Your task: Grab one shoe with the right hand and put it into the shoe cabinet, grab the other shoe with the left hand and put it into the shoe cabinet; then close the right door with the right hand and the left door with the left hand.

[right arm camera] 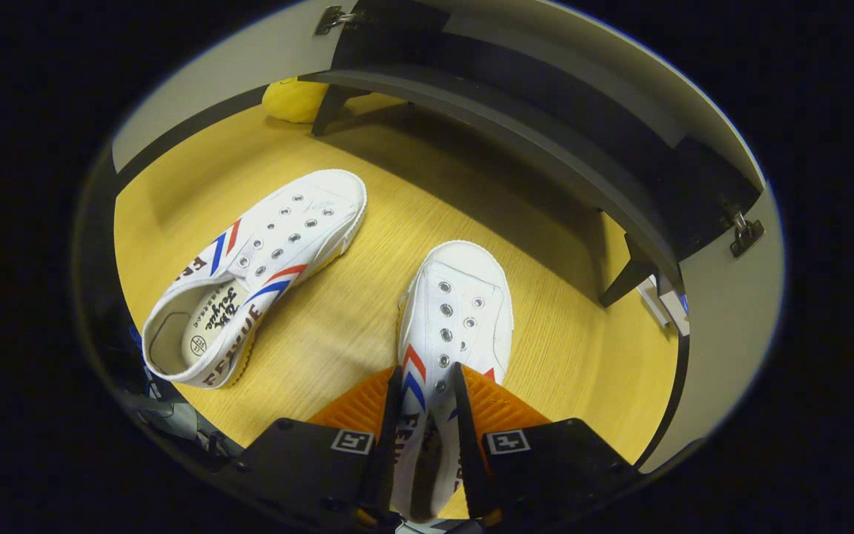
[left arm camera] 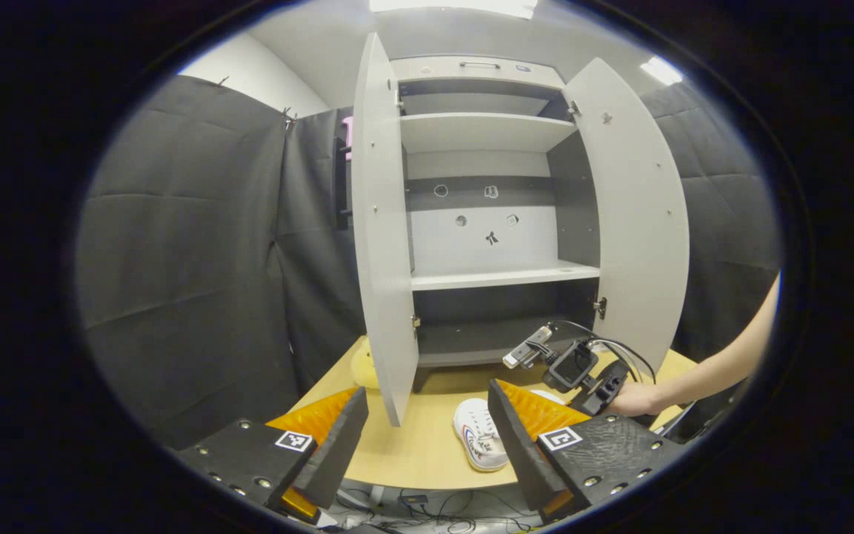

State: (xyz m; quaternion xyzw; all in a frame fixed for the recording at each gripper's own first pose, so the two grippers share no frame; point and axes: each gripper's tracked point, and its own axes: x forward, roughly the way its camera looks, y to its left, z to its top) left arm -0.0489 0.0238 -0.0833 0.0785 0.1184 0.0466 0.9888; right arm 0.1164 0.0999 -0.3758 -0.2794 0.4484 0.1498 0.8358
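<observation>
Two white canvas shoes with red and blue stripes lie on the wooden table (right arm camera: 338, 326) in front of the open shoe cabinet (left arm camera: 482, 222). In the right gripper view my right gripper (right arm camera: 427, 415) is shut on the nearer shoe (right arm camera: 460, 304), its fingers pressing both sides of the heel end; the shoe rests on the table. The other shoe (right arm camera: 264, 274) lies apart to its left. In the left gripper view my left gripper (left arm camera: 427, 415) hovers open above the table's front edge, with one shoe (left arm camera: 477, 437) just beside its right finger (left arm camera: 516, 437).
Both cabinet doors stand wide open: left door (left arm camera: 382, 245), right door (left arm camera: 638, 215). The shelves (left arm camera: 501, 278) are bare. A yellow soft object (right arm camera: 293, 100) lies by the cabinet's left leg. A hand (left arm camera: 634, 399) holds the right gripper's body (left arm camera: 579, 371) at the table's right.
</observation>
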